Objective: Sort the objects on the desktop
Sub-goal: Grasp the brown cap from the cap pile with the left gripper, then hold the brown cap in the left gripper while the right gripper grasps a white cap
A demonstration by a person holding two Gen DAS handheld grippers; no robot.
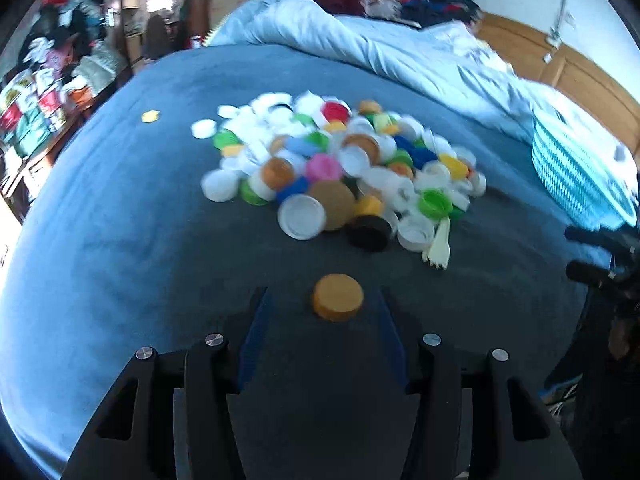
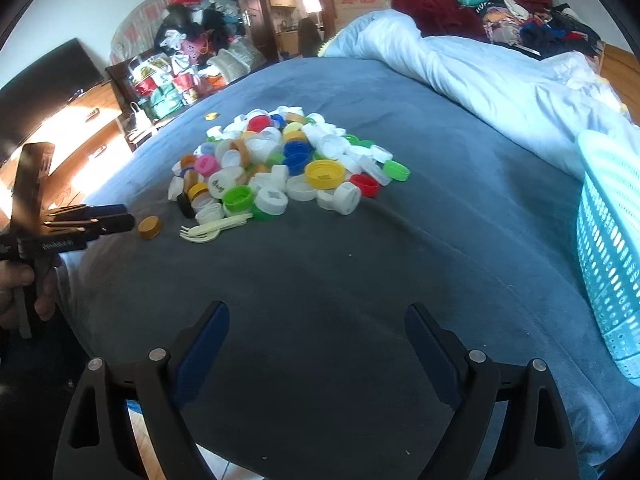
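Note:
A heap of plastic bottle caps (image 1: pixel 340 168) (image 2: pixel 280 164) in white, green, blue, yellow, red and pink lies on the blue-grey bedspread (image 1: pixel 120 220). One orange cap (image 1: pixel 338 297) (image 2: pixel 149 227) lies apart on the spread, nearer than the heap. My left gripper (image 1: pixel 323 291) (image 2: pixel 128 218) is open; the cap sits level with its fingertips, between them, and neither pad touches it. My right gripper (image 2: pixel 317 309) (image 1: pixel 572 254) stands wide open over bare bedspread, with nothing between its fingers.
Cream plastic forks (image 1: pixel 438 246) (image 2: pixel 212 226) lie at the heap's near edge. A turquoise perforated basket (image 1: pixel 572 172) (image 2: pixel 612 248) stands at the right. A lone yellow cap (image 1: pixel 150 116) (image 2: pixel 211 116) lies far left. A rumpled pale-blue duvet (image 1: pixel 360 40) bounds the far side.

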